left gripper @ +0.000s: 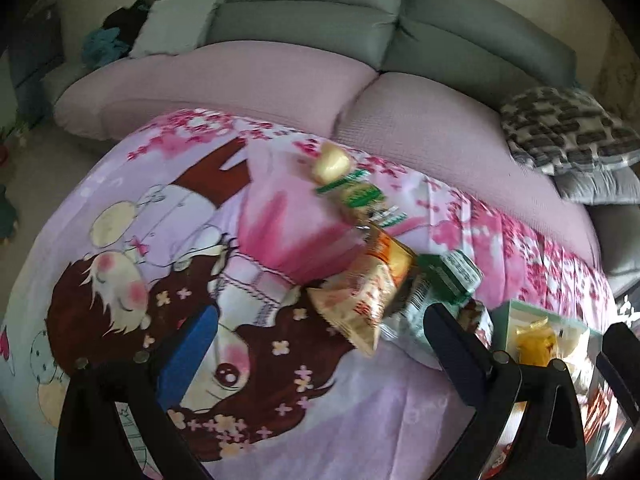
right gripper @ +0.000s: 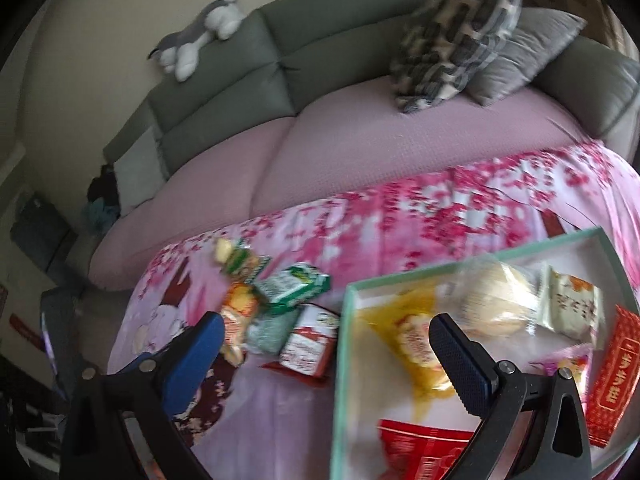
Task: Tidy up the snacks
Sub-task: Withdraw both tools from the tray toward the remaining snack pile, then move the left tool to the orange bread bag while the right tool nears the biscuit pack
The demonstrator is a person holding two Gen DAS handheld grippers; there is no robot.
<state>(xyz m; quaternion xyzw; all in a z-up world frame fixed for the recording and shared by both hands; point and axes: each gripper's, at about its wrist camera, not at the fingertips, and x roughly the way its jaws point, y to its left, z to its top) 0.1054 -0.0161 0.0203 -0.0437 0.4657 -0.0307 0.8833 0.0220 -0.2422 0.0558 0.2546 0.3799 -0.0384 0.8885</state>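
Cloth point(left gripper: 360, 412) on the surface: lilac w/ pink blossoms & brown-haired cartoon girl. Box point(right gripper: 340, 360) rim pale green; inside, yellow packet point(right gripper: 404, 340) & red packet point(right gripper: 612, 376). Sofa point(right gripper: 240, 60) grey-green, seat cover point(right gripper: 360, 152) pink, pillow point(right gripper: 452, 40) grey camo-type.

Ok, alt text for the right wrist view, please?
The open right hand-held gripper hovers empty over the left edge of a pale green box already holding several wrapped snacks. More loose snacks lie left of it on a pink floral cloth, with a sofa behind.

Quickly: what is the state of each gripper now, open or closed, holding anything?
Left gripper: open, holding nothing.
Right gripper: open, holding nothing, above the edge of the box.
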